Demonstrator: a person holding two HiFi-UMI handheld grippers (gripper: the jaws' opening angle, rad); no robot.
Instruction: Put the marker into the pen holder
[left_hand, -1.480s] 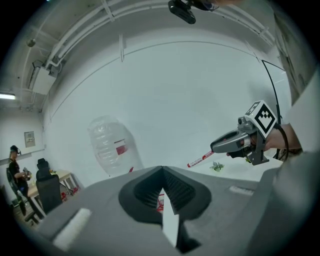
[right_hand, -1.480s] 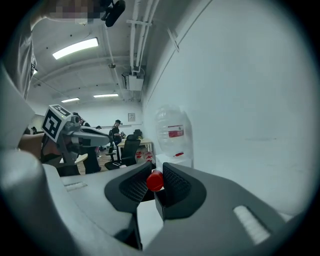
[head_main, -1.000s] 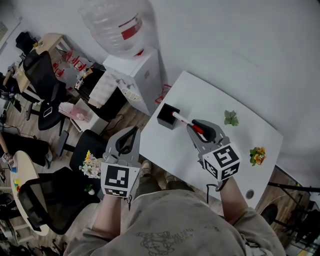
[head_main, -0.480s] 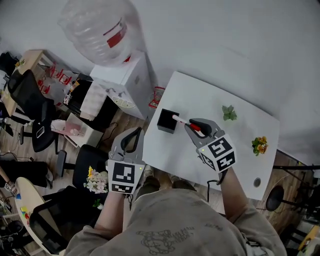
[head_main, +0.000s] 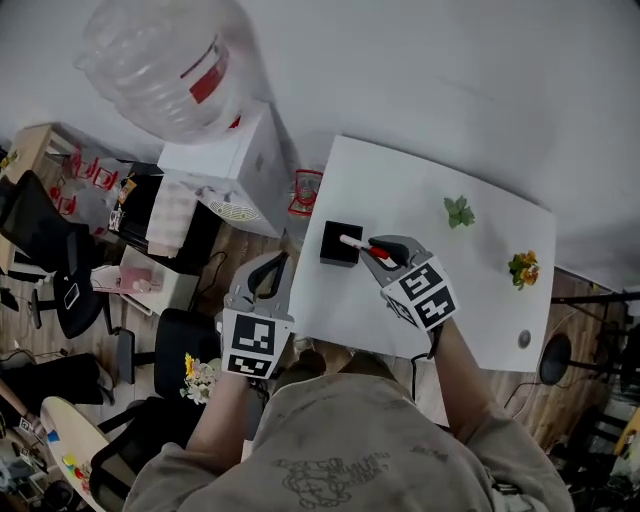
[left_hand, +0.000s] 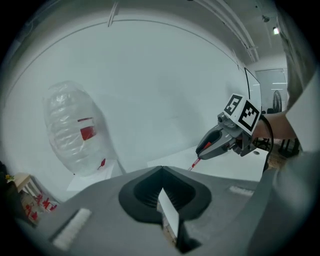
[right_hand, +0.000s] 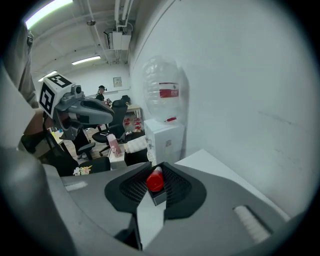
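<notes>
The right gripper (head_main: 368, 247) has its fingers clamped on the red-capped marker (head_main: 356, 244), whose tip is just at the black pen holder (head_main: 331, 252) in the frame centre. The left gripper (head_main: 268, 268) is closed and empty. If it is released so slanted, the marker may hit the rim and fall outside.

R gripper (head_main: 372, 252) has moved left toward the pen holder (head_main: 333, 252). 1 s ago a strip of bare table (head_main: 480, 290) showed btwn its jaws and the box; now the jaws sit just beside the holder's right edge. The marker (head_main: 357, 244) came w/ it: white tip was at the right rim, now reaches over the opening, and less shaft shows. Head cam shifted too: table looks squarer, water bottle (head_main: 160, 65) further left.
</notes>
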